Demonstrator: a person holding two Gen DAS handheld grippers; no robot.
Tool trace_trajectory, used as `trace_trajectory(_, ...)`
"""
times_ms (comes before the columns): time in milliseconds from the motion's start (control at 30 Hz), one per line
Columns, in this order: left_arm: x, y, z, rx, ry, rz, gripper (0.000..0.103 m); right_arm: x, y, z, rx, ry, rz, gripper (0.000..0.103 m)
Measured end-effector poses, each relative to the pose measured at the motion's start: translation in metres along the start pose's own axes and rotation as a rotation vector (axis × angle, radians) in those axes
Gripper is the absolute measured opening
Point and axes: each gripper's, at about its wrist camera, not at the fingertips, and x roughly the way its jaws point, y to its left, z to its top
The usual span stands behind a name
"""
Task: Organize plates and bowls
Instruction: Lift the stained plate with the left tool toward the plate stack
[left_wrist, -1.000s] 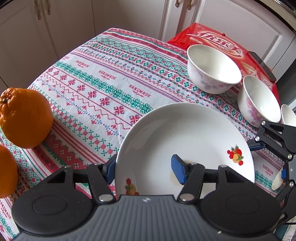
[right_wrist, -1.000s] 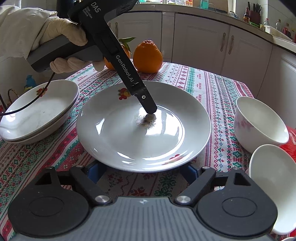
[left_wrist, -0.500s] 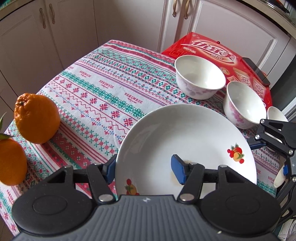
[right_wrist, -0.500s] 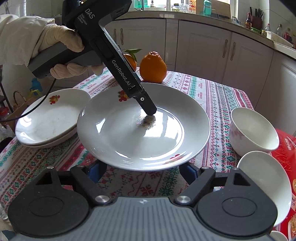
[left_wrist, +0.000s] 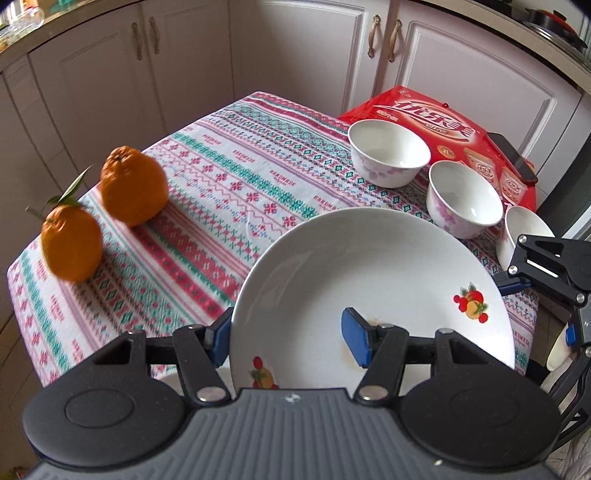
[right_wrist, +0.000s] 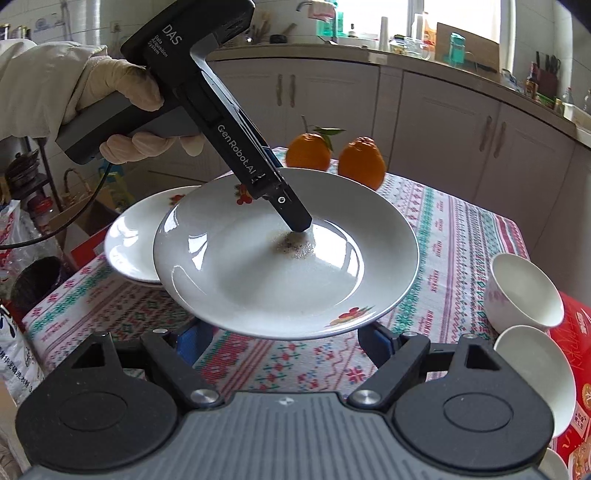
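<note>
My left gripper is shut on the rim of a white plate with fruit prints and holds it in the air above the table; the plate also shows in the right wrist view. A stack of like plates sits at the table's left edge, partly under the held plate. White bowls with pink flowers stand at the right, also seen in the right wrist view. My right gripper is open and empty, below the plate's near rim.
Two oranges lie on the patterned tablecloth. A red box with a phone on it is behind the bowls. White cabinets surround the table.
The left gripper has lifted the plate higher off the table and carried it toward the plate stack, which it now partly overlaps. The right gripper stays open beneath it.
</note>
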Motion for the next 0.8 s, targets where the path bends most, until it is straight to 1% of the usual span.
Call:
trace_trajectory(167,-0.015,0.005,-0.025,-0.053,-0.009,0.023,0.060,-0.001,0.018,0.002,-0.043,0.000,0.040,0.089)
trace_trajectory(500,-0.032,0.029,-0.072,-0.178,-0.026,0.060,0.060,0.016,0.049,0.012,-0.123,0.021,0.120,0.089)
trace_trajectory(800,-0.031,0.052,-0.097,-0.256,-0.032,0.068,0.060,0.033,0.059,0.019,-0.153,0.038,0.154,0.089)
